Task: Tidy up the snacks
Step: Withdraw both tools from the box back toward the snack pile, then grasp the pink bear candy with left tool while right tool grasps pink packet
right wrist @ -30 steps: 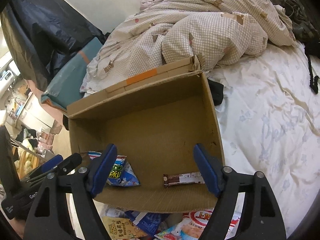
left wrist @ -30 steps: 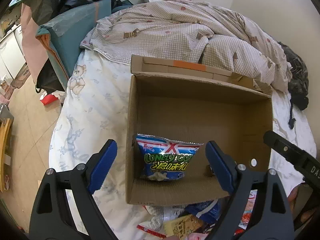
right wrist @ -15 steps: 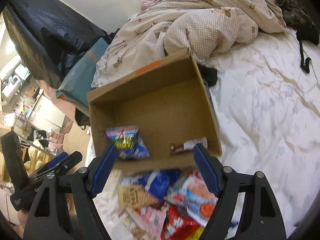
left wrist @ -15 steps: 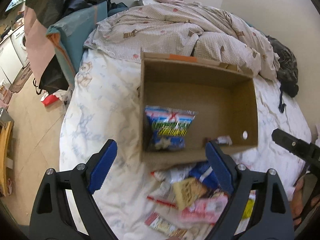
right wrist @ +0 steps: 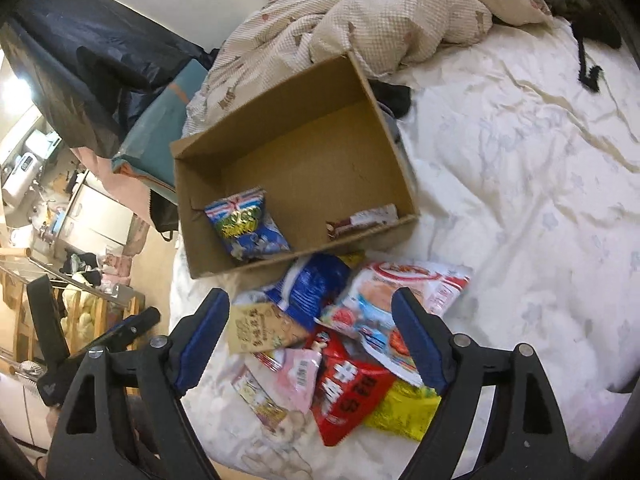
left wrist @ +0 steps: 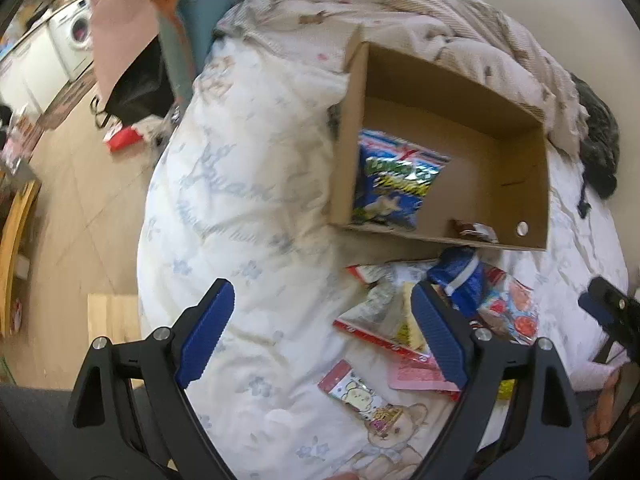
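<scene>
Both grippers over snack pile, box beyond.
Right view alone shows red bag; left gripper and right gripper gape wide, empty; right's jaws just opened further.

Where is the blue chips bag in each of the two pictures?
Left wrist view: the blue chips bag lies inside the cardboard box, against its left wall, right of the picture's middle.
Right wrist view: the blue chips bag lies in the box's near left corner, left of the picture's middle.
Shared landmark: the brown snack bar in the same box, right of the bag.
</scene>
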The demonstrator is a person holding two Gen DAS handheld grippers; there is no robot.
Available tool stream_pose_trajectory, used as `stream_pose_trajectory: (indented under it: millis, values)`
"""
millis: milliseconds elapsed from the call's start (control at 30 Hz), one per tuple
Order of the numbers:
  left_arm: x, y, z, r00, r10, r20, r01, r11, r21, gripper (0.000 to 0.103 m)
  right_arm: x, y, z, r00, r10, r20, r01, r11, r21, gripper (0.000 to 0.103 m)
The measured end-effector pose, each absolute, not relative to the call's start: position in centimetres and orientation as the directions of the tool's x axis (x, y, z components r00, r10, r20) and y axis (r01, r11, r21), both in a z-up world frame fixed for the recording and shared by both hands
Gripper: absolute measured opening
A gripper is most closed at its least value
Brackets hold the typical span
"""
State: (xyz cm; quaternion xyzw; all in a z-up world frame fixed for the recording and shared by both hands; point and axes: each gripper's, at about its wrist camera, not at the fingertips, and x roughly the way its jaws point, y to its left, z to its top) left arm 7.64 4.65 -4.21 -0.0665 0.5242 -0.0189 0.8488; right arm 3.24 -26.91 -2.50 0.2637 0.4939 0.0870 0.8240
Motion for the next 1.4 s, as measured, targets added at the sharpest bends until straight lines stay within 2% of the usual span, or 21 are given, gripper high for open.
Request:
stream_pose_trajectory:
  millis: [267, 400, 500, 667, 767, 833, 867, 933, 1000, 1133, 1167, 1200, 1267, 1400]
  values:
    - [7.8, 4.1, -8.8, 0.29, -0.097, -0.952, -0.074, 0.99, -0.123, 0.088, 2.0, -28.9, -4.3, 0.443, 0.369, -0.817, 0.2, 0.848, 0.491, 0.087]
    - [6.4, 2.8, -12.7, 0.138, -0.099, -0.985, -0.059, 0.992, -0.108, 0.088, 1.7, -29.6, -4.9, 0.43, 0.381, -0.819, 0.225, 0.833, 0.506, 0.087]
    - [4.9, 2.7, -16.2, 0.018, -0.133, -0.991, -0.151, 0.979, -0.134, 0.086, 1.7, -29.8, -4.9, 0.429, 0.369, -0.825, 0.227, 0.839, 0.494, 0.087]
    - [4.0, 0.4, -17.7, 0.027, -0.146, -0.989, -0.205, 0.967, -0.149, 0.084, 2.1, -29.7, -5.2, 0.421, 0.369, -0.829, 0.236, 0.838, 0.492, 0.087]
    - [4.0, -1.0, -18.3, 0.031, -0.08, -0.996, -0.184, 0.979, -0.084, 0.072, 2.2, -29.5, -5.3, 0.417, 0.358, -0.835, 0.23, 0.848, 0.478, 0.087]
    - [4.0, -0.9, -18.3, 0.042, -0.058, -0.997, -0.197, 0.978, -0.065, 0.057, 2.2, -29.3, -5.5, 0.402, 0.359, -0.843, 0.225, 0.853, 0.47, 0.087]
    - [4.0, -0.6, -18.2, 0.047, -0.057, -0.997, -0.198, 0.978, -0.065, 0.053, 2.2, -29.1, -5.6, 0.391, 0.366, -0.845, 0.22, 0.854, 0.472, 0.087]
    - [4.0, -0.2, -17.9, 0.055, -0.053, -0.997, -0.189, 0.98, -0.063, 0.034, 2.3, -28.7, -6.0, 0.362, 0.402, -0.841, 0.207, 0.845, 0.493, 0.087]
    - [4.0, 0.1, -17.6, 0.053, -0.054, -0.997, -0.172, 0.983, -0.062, 0.025, 2.4, -28.1, -6.5, 0.325, 0.463, -0.825, 0.191, 0.822, 0.537, 0.086]
    - [4.1, 0.0, -17.1, 0.056, -0.061, -0.997, -0.115, 0.991, -0.067, 0.023, 2.8, -25.7, -9.0, 0.18, 0.686, -0.705, 0.199, 0.677, 0.709, 0.073]
    - [4.0, -0.2, -17.0, 0.057, -0.064, -0.996, -0.105, 0.992, -0.07, 0.022, 2.7, -25.1, -9.6, 0.152, 0.709, -0.689, 0.209, 0.658, 0.723, 0.066]
    - [4.0, -0.5, -16.6, 0.064, -0.07, -0.995, -0.096, 0.992, -0.076, 0.022, 2.6, -24.3, -10.1, 0.121, 0.724, -0.68, 0.211, 0.65, 0.73, 0.061]
    - [4.2, -0.8, -16.1, 0.08, -0.072, -0.994, -0.084, 0.993, -0.079, 0.022, 2.6, -22.6, -10.8, 0.064, 0.723, -0.688, 0.196, 0.667, 0.719, 0.056]
    - [4.9, -1.6, -14.6, 0.111, -0.071, -0.991, -0.07, 0.994, -0.079, 0.022, 2.6, -21.0, -11.5, 0.023, 0.673, -0.74, 0.177, 0.725, 0.665, 0.054]
